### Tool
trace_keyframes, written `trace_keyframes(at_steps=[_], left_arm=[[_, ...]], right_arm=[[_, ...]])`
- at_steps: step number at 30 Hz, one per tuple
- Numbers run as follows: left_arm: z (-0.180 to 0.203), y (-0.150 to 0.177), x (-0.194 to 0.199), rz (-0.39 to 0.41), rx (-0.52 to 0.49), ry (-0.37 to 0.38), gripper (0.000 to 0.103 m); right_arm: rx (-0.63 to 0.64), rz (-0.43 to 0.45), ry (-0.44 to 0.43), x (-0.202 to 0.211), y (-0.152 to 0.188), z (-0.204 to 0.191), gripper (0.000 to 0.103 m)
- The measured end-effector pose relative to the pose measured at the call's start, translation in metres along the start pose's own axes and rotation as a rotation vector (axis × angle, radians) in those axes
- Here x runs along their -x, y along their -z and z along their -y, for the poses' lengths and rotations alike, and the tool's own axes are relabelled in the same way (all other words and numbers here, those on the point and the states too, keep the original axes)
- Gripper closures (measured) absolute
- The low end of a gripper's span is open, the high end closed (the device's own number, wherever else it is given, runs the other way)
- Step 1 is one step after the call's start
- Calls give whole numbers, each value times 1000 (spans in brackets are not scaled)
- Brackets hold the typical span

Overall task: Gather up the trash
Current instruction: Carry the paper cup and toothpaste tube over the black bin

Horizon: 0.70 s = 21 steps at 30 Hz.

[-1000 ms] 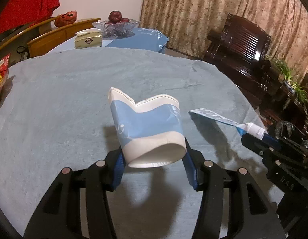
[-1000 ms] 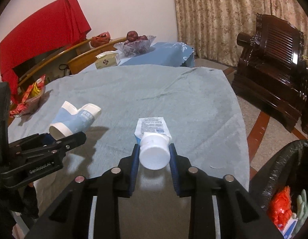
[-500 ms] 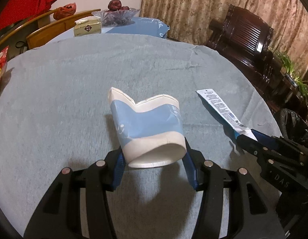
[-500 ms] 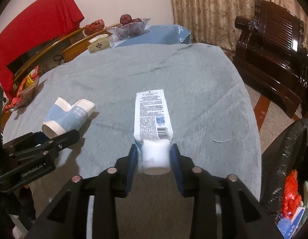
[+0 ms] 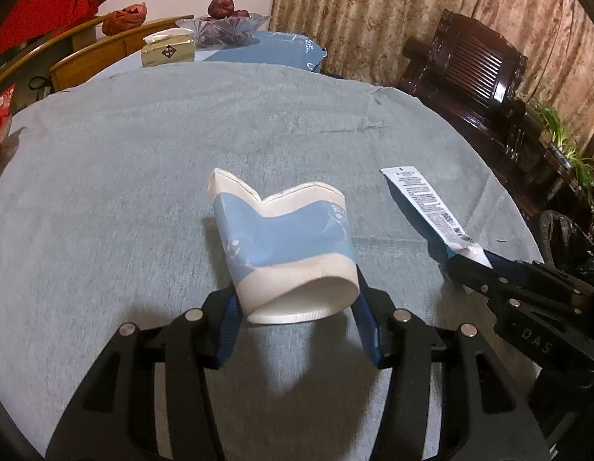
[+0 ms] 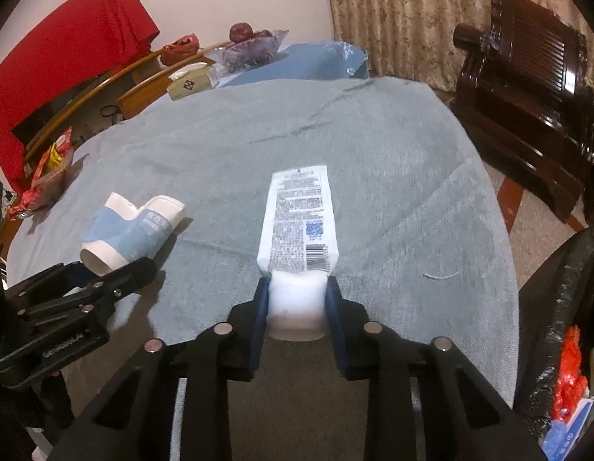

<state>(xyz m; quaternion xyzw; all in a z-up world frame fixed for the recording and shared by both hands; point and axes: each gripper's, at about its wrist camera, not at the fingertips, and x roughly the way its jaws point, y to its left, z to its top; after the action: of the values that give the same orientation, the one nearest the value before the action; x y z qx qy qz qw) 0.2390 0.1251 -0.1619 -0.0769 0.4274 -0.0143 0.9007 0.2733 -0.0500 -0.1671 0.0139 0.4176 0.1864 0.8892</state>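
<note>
The left gripper (image 5: 297,307) is clamped on the white base end of a crushed blue-and-white paper cup (image 5: 285,246); the cup's long axis runs straight out from between the fingers, its dented, flattened mouth pointing away from them and held clear above the cloth; the right gripper (image 6: 297,299) has just been closing and its blue pads squeeze the white cap of a flattened toothpaste tube (image 6: 297,219); the tube's long axis also extends forward from the fingers, crimped tail farthest away, printed back face up. Beyond both sets of fingertips spreads a round table under a grey-blue tablecloth (image 5: 143,161); at its far side stand a tissue box (image 5: 167,50) and a glass fruit bowl (image 5: 227,25); patterned curtains (image 5: 373,11) and a dark carved wooden armchair (image 6: 527,88) lie behind; a black-lined trash bin (image 6: 558,345) sits right of the right fingers.
</note>
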Motion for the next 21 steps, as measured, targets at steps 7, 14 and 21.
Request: trace_keyframes(at_steps=[7, 14, 21], left_arm=[[7, -3, 8, 21, -7, 9, 53], [22, -8, 24, 53, -25, 27, 53], [44, -13, 43, 88, -50, 60, 53]], right_arm=[[34, 65, 8, 21, -1, -5, 74], [16, 115, 8, 50, -5, 4, 74], [6, 164, 22, 87, -5, 15, 74]])
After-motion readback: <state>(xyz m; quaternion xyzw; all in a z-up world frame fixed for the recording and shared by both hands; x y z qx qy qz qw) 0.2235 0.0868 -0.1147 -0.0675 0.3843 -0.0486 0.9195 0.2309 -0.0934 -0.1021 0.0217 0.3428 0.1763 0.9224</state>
